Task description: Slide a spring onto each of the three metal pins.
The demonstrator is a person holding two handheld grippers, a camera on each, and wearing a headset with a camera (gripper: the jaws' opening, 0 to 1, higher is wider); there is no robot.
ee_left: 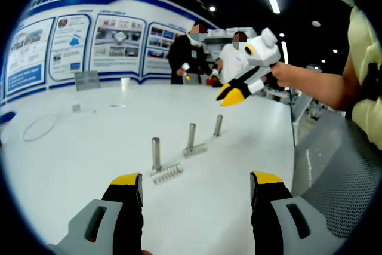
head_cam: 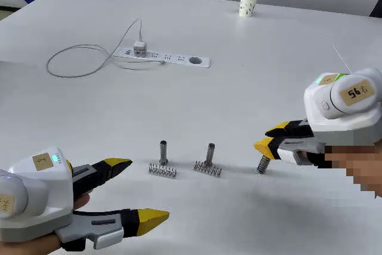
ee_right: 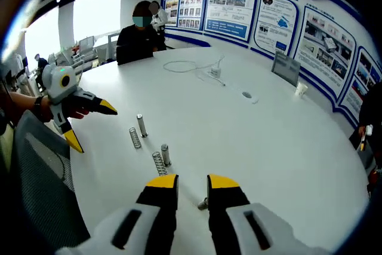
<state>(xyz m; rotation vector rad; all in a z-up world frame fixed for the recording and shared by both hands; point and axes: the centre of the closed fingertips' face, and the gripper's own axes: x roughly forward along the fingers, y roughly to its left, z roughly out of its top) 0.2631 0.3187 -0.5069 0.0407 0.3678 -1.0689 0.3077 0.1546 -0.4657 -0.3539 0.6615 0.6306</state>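
On the smooth, matte white table [head_cam: 250, 76] three slim cylindrical steel pins stood in a row. The left pin [head_cam: 163, 150] and the middle pin [head_cam: 210, 153] were bare, polished shafts, both upright. Each had a loose coil of tight silvery wire lying flat at its foot: the left spring [head_cam: 162, 171] and the middle spring [head_cam: 208, 168], touching or just beside the pins' bases. The right pin [head_cam: 263, 163] wore a fitted spring [ee_left: 218, 125] around its shaft, which made it look ribbed and darker than the others. The right gripper [head_cam: 268, 137] had a white plastic body and black fingers with yellow tips. It hovered just above that pin, its jaws only narrowly parted with nothing between them. The left gripper [head_cam: 137, 188], of the same make, hung near the left pin with its jaws spread wide and empty. Farther back lay a flat white power strip [head_cam: 164, 58] with a cube-shaped charger [head_cam: 139, 48] plugged in and a thin cable [head_cam: 83, 46] looped beside it. A printed paper cup [head_cam: 248, 4] stood upright near the far edge; what it held could not be told.
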